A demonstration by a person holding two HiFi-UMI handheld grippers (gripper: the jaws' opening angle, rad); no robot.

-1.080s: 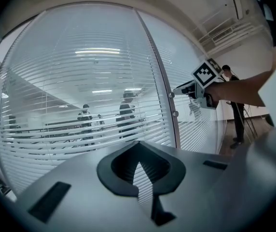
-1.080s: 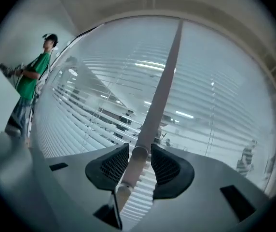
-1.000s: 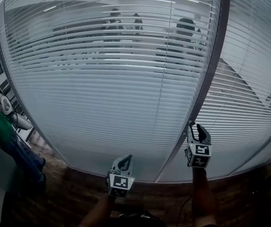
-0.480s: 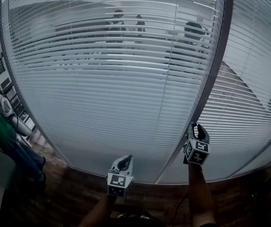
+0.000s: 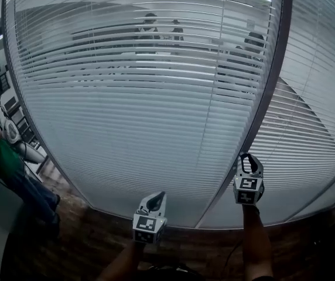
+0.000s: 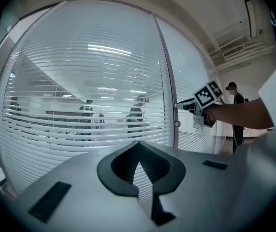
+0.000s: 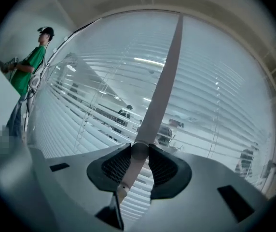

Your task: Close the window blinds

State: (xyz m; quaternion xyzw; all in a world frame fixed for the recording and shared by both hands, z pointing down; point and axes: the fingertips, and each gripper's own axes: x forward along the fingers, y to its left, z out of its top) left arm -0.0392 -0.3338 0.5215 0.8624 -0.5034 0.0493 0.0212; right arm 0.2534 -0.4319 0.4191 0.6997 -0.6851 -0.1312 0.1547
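Right now right gripper (image 5: 248,157) jaws, just closing, pinch tilt knob (image 7: 138,152) on frame post (image 5: 267,92), knob axis near-far along the claw. Left gripper (image 5: 154,199) pressed together, empty, further left.

Window blinds (image 5: 144,98): white horizontal slats, two panels, straight ahead of right hand-held gripper (image 5: 248,157). Slats tilted part-open; room beyond visible through upper rows.
Tilt knob (image 7: 139,151): small, round, pale, on grey mullion (image 5: 268,98) between panels. Sits between that hand-held gripper's jaws, which have just been closing; pads against its sides.
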